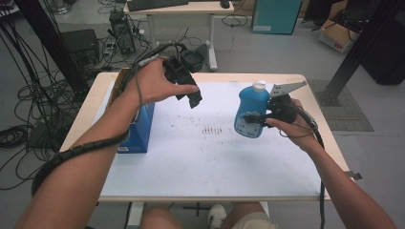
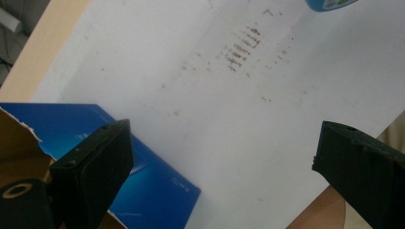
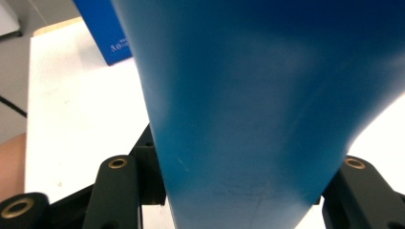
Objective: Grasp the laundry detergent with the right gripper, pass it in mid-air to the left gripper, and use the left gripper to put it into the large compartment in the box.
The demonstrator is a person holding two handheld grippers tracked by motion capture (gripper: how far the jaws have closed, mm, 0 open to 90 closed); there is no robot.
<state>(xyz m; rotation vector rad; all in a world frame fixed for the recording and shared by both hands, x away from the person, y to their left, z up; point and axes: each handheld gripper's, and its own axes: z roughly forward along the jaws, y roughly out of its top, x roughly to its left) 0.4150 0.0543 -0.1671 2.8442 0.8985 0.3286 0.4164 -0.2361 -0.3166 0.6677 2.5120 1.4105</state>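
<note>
High view: the right gripper (image 1: pixel 253 118) is clenched on a blue bottle (image 1: pixel 251 110) with a white cap (image 1: pixel 259 86), the black jaws pressing the lower body of the bottle from either side. The bottle stands upright, cap uppermost, and is held clear above the white sheet (image 1: pixel 210 162) that covers the table (image 1: pixel 86 107). It hangs over the far right part of that sheet, to the right of the patch of brown marks (image 1: pixel 211 129).

Right gripper view: the bottle's blue wall (image 3: pixel 258 105) sits squarely between the two jaws and touches both, with the sheet seen beneath it.

Left gripper (image 1: pixel 191 98), high view: held in the air over the far left part of the sheet, just beside the blue box (image 1: pixel 139 131), well apart from the bottle. Left gripper view: its jaws stand wide apart with nothing between them; fingers (image 2: pixel 93 171) released. Below them lie the sheet and the box (image 2: pixel 153 186), which rests on the left edge of the sheet. The bottle's base (image 2: pixel 329 4) shows at the top edge, beyond the brown marks (image 2: pixel 241 50).
</note>
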